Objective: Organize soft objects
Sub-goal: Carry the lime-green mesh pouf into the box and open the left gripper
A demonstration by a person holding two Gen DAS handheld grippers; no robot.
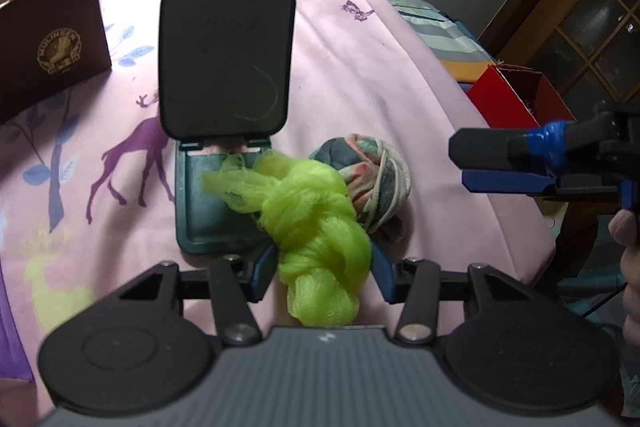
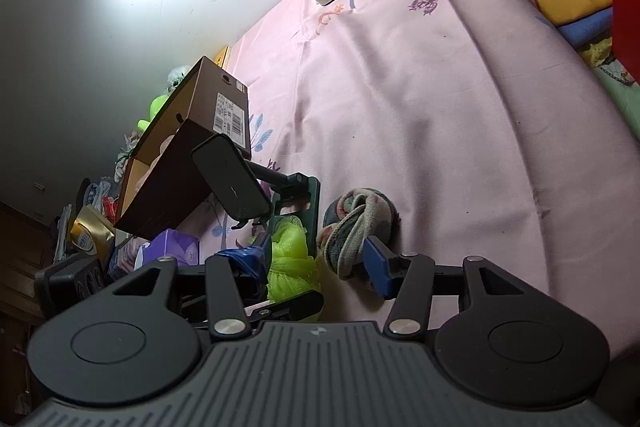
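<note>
Mesh of lime green, a knotted bath pouf [image 1: 316, 223], sits low in the left wrist view between the blue fingers [image 1: 262, 269] of the left claw [image 1: 324, 271], which stands partly open and flanks the pouf's lower lobe; whether the pads press it I cannot tell. Its loose end trails toward 10 o'clock over a dark green stand [image 1: 216, 203] with a black panel [image 1: 226, 65]. Touching it at 2 o'clock lies a rolled sock ball [image 1: 372, 179] on the pink bedsheet [image 1: 360, 67]. The right claw [image 1: 500, 163] enters at 3 o'clock. A brown box [image 1: 52, 39] stands at 10 o'clock. From the right wrist, the right claw [image 2: 320, 265] hangs partly open and empty, with the sock ball [image 2: 356, 227] beside its right finger [image 2: 378, 265] and the pouf [image 2: 290, 259] further left.
</note>
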